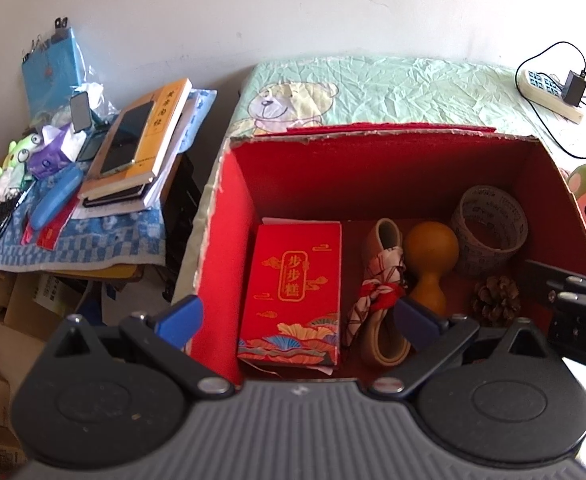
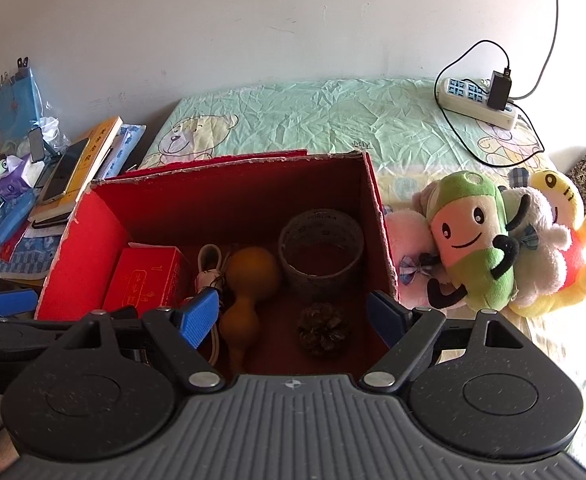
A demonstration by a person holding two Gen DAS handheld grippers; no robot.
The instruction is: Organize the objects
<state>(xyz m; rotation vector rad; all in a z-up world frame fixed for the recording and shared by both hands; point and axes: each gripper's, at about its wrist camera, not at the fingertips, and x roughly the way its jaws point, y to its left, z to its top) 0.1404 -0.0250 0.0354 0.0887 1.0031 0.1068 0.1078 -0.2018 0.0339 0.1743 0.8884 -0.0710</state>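
An open red cardboard box (image 1: 237,208) (image 2: 377,208) stands on a bed. Inside lie a red packet box (image 1: 293,288) (image 2: 141,280), a wooden gourd (image 1: 431,256) (image 2: 249,280), a small cloth shoe (image 1: 381,280), a roll of tape (image 1: 489,232) (image 2: 321,252) and a pine cone (image 1: 495,300) (image 2: 323,328). My left gripper (image 1: 297,320) is open and empty above the box's near left part. My right gripper (image 2: 293,316) is open and empty above the near right part, over the pine cone. The right gripper's edge shows at the right of the left wrist view (image 1: 581,300).
Plush toys (image 2: 473,240) lie on the bed right of the box. A power strip (image 2: 479,102) with a charger and cable sits at the far right. A cluttered side table (image 1: 93,200) with books, a phone and a blue case stands to the left, with cartons below.
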